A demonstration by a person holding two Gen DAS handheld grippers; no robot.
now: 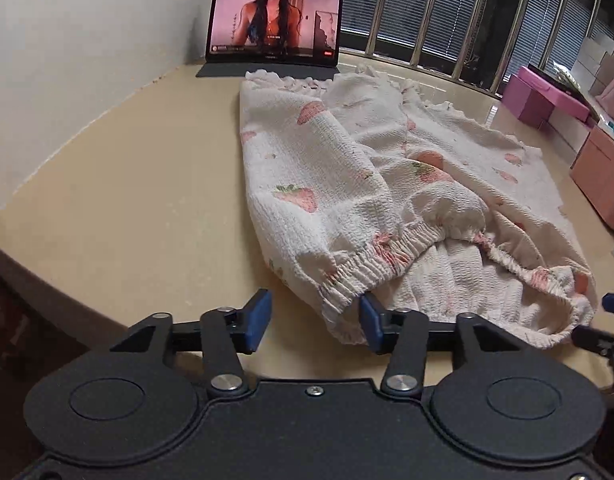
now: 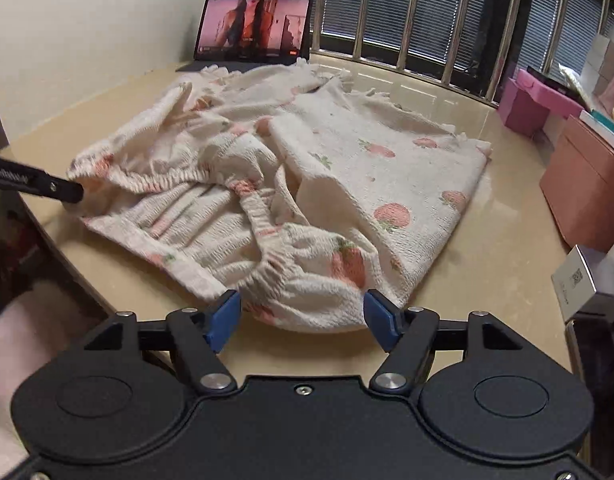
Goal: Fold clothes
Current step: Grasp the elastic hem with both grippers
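Nearest, the left tool (image 1: 315, 322) stands spread at the near edge of the tabletop (image 1: 127, 200), its right finger just touching the elastic waistband (image 1: 371, 264) and nothing pinched. The right tool (image 2: 303, 320) is spread too, its fingers either side of the bunched near corner of the garment (image 2: 347, 200), not yet closing on it.

The garment, cream crinkle cloth printed with strawberries, lies rumpled across the middle of the tabletop, with its ruffled hem toward the window. It looks light, soft and limp, likely to sag and slide. The gathered waistband seems the firmest place to take hold.

Farther off, a tablet (image 1: 273, 24) plays a video; its caption is too small to read. Pink boxes (image 2: 579, 184) sit to the right.
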